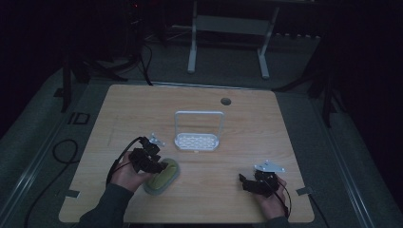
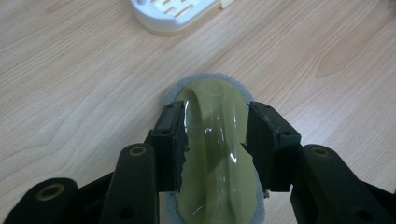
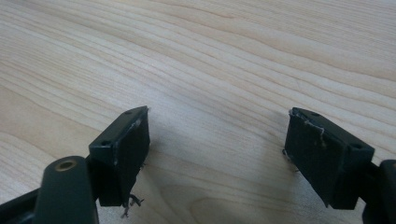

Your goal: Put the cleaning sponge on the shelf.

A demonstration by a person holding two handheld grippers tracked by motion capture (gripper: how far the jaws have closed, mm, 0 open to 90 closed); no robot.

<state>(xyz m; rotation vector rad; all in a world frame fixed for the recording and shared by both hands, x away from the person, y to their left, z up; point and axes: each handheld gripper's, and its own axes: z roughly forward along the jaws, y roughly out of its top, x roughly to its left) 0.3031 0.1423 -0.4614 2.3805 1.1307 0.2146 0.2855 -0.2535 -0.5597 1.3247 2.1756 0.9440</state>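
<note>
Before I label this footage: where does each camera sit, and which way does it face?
High view: above the person's side, looking forward and down on the table; forearms, left gripper, right gripper.
Left gripper view: rides that gripper, looking along its jaws flanking the green scrubber.
Right gripper view: looks along its open jaws at bare wood.
Shared: the white rack shows in the high and left gripper views.

Olive-green scrubber (image 2: pixel 217 154), grey pad down, flat

Left gripper (image 1: pixel 159 164) and right gripper (image 1: pixel 247 183), jaws apart, low.
</note>
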